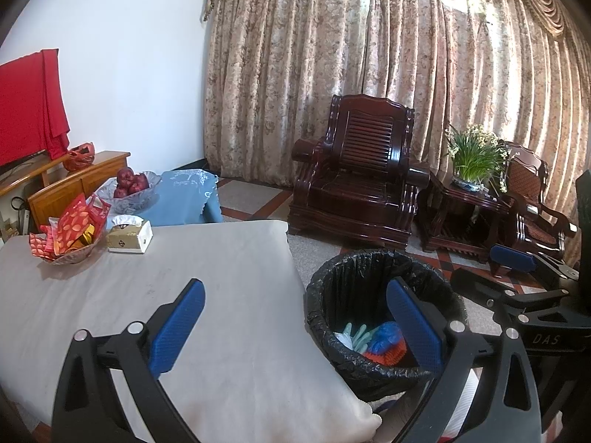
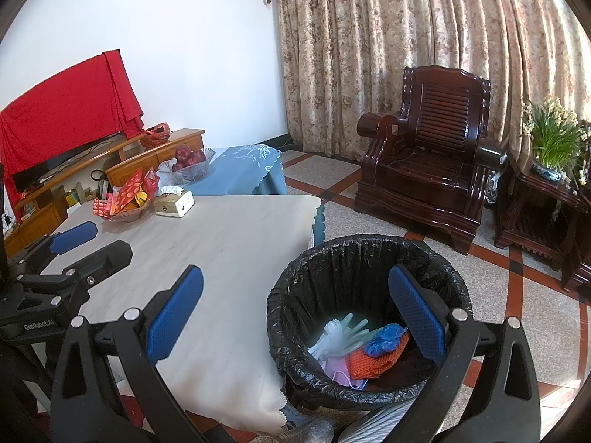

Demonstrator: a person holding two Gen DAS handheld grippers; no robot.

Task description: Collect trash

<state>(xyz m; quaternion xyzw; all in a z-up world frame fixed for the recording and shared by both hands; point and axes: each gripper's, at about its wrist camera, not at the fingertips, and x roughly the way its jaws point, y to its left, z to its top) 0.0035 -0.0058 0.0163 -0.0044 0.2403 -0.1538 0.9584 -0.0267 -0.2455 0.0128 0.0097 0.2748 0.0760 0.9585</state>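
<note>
A bin lined with a black bag point(image 1: 354, 269) point(image 2: 332, 254) stands on the floor at the table's right corner. Inside lie a pale glove point(image 2: 343, 332), a blue plastic wad point(image 2: 386, 336), an orange net point(image 2: 373, 361) and a pink mask point(image 2: 340, 373); the trash also shows in the left wrist view point(image 1: 369, 339). My left gripper point(image 1: 295, 304) is open and empty, straddling the table edge and bin rim. My right gripper point(image 2: 295, 291) is open and empty above the same spot. The right gripper shows in the left view point(image 1: 513, 258), the left in the right view point(image 2: 74, 234).
The table has a beige cloth point(image 1: 184, 288) point(image 2: 229, 243). At its far end stand a bowl of red packets point(image 1: 70, 236) point(image 2: 127, 199) and a tissue box point(image 1: 129, 234) point(image 2: 174, 203). Beyond are a fruit bowl point(image 1: 129, 188), a dark wooden armchair point(image 1: 354, 184) and a side table with a plant point(image 1: 472, 170).
</note>
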